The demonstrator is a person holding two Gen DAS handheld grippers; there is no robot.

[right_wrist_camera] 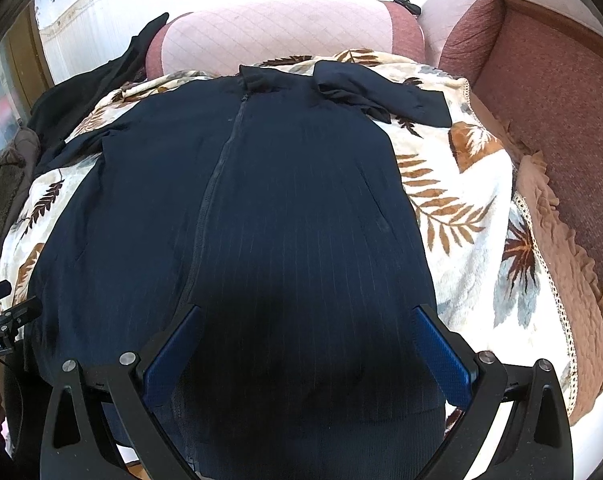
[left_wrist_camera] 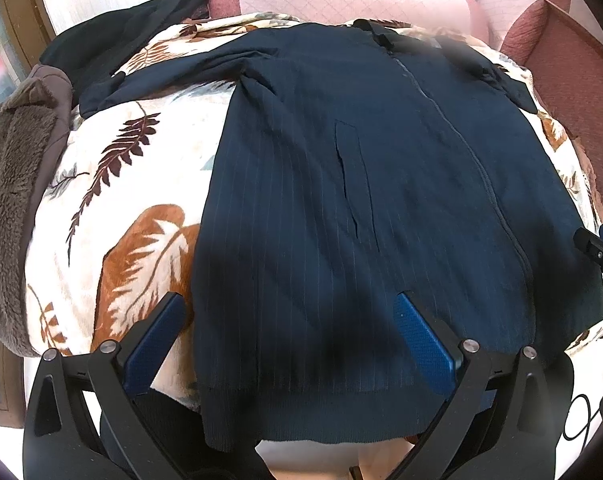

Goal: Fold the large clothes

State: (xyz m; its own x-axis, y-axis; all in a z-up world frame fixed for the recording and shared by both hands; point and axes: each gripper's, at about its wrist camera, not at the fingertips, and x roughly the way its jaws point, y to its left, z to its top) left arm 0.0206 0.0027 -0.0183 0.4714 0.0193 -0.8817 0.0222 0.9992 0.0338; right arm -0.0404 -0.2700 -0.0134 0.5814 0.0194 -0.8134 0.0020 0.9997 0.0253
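1. A dark blue zip jacket [left_wrist_camera: 361,200] lay spread flat, front up, on a leaf-print blanket [left_wrist_camera: 141,184] covering a sofa [right_wrist_camera: 549,92].
2. The left gripper [left_wrist_camera: 287,320] hovered over the jacket's hem, fingers wide apart and holding nothing.
3. The right gripper [right_wrist_camera: 309,332] hung likewise, fingers spread, empty.
4. A brown fleecy garment [left_wrist_camera: 9,184] lay beside the blanket's left edge.
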